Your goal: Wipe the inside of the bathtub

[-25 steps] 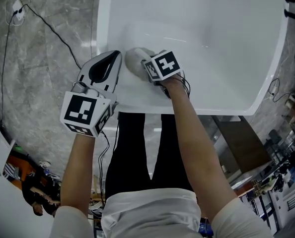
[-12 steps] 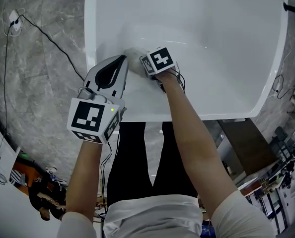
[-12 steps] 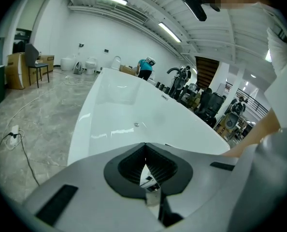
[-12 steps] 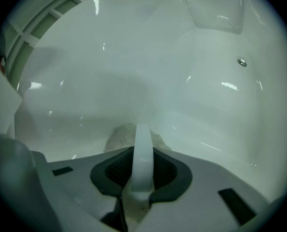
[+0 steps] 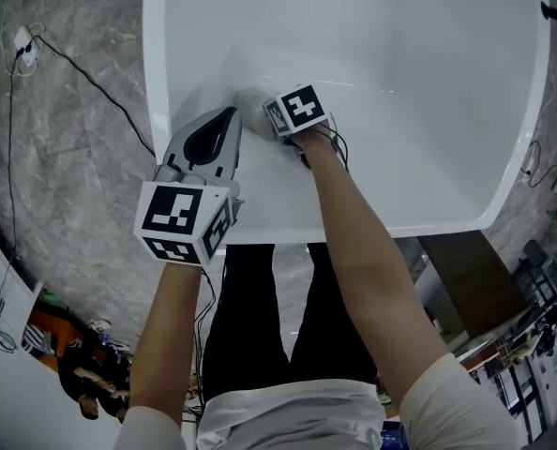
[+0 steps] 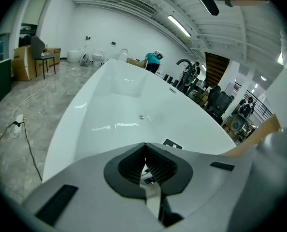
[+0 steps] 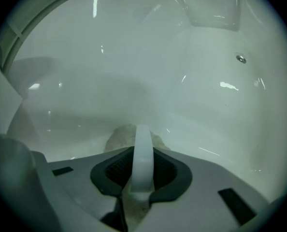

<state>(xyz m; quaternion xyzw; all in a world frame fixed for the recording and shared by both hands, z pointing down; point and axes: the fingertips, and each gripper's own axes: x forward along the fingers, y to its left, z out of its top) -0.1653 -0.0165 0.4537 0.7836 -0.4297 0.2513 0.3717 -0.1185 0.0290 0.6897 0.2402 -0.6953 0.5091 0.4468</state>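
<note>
Head view: white bathtub (image 5: 419, 73) fills the frame from 10 to 2 o'clock, its near rim running across the middle. The grey marbled floor (image 5: 63, 167) sits at 9 o'clock, with a dark cable (image 5: 83, 71) running across it to a plug (image 5: 23, 47) at 10 o'clock.

We see the right gripper (image 5: 265, 118) inside the tub at about 11 o'clock of centre, on the near-left inner wall, its marker cube (image 5: 299, 111) facing up. In the right gripper view the jaws of the right gripper (image 7: 142, 151) are clamped on a white strip that stands up between them. A pale wad of cloth (image 7: 118, 135) shows just past the tips at 12 o'clock, pressed to the tub wall (image 7: 196, 115). In the head view the cloth (image 5: 248, 102) peeks out at 10 o'clock of the cube, touching the tub. A small round metal fitting (image 7: 240, 58) sits on the tub wall at 2 o'clock.

The left gripper (image 5: 225, 116) is just beside the right one, at its 8 o'clock, over the tub's near-left corner. We can't tell whether it touches the rim. Its marker cube (image 5: 181, 219) is at 8 o'clock of centre. In the left gripper view the jaws of the left gripper (image 6: 144, 147) are closed together with nothing held, and the tub (image 6: 119, 105) stretches away toward 12 o'clock.
</note>
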